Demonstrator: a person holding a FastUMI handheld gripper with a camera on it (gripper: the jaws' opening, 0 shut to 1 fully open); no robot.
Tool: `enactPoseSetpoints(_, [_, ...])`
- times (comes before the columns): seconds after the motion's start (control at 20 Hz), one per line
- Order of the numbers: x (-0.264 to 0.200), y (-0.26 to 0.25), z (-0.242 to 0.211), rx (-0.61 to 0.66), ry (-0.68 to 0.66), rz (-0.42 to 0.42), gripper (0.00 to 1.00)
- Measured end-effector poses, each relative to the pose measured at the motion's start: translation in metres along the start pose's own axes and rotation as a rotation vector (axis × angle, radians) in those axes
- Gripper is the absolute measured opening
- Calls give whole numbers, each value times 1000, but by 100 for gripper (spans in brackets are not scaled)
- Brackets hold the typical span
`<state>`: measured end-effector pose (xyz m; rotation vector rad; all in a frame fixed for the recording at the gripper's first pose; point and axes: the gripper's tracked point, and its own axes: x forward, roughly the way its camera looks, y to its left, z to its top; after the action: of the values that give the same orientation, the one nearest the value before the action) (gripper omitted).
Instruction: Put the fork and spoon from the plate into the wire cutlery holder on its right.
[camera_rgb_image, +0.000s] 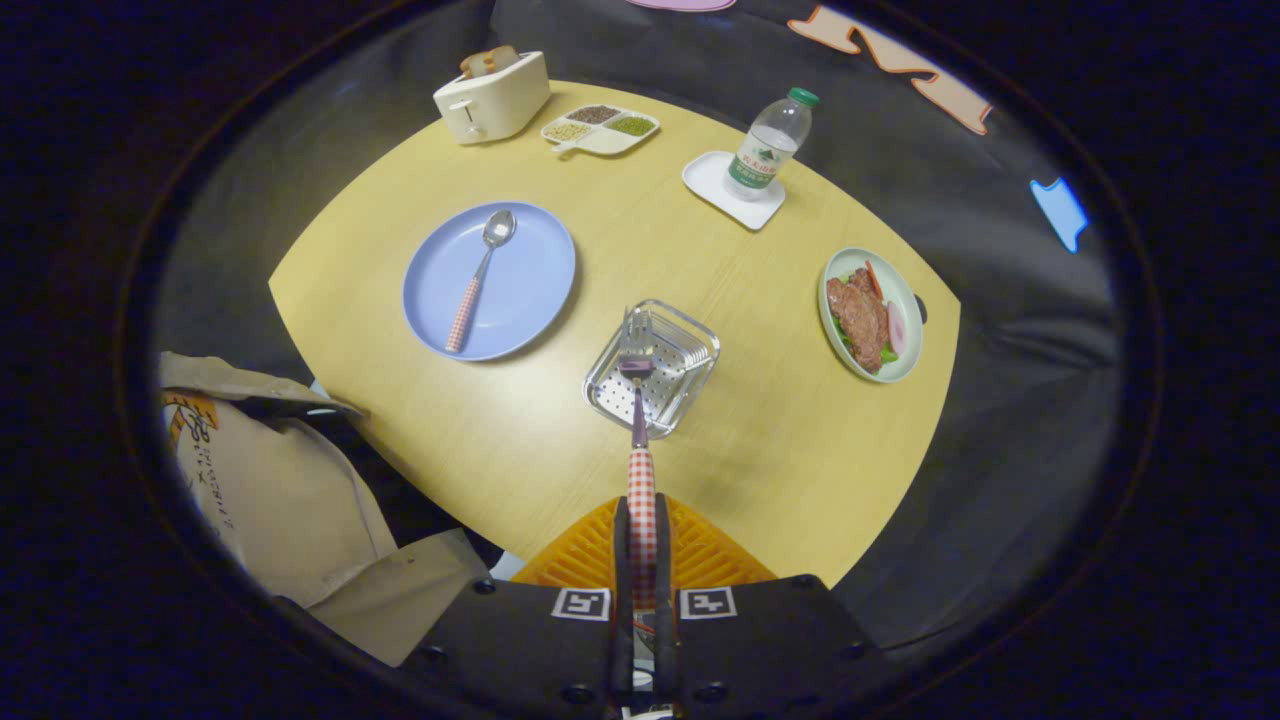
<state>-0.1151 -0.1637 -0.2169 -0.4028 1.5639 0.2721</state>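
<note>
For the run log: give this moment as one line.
gripper: shut on fork | fork: above wire holder | spoon: on blue plate | next: likely lower fork

Hand-held gripper (641, 540) closed on checked handle of fork (640, 470), both fingers pressing it; fork points forward, its head over the wire cutlery holder (690, 345); holder sits on the worktop (620, 240); spoon (480, 275) lies on blue plate (530, 290) left of holder; beyond: toaster (492, 95), divided dish (600, 128), bottle (768, 145) on white coaster (710, 180); food plate (870, 313) right of the holder.
</note>
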Motion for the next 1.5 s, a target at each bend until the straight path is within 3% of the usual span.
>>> enactPoseSetpoints(0.85, [49,-7,3,-94,243,45,11])
enactPoseSetpoints(1.5, [64,-8,18,-30,249,52,17])
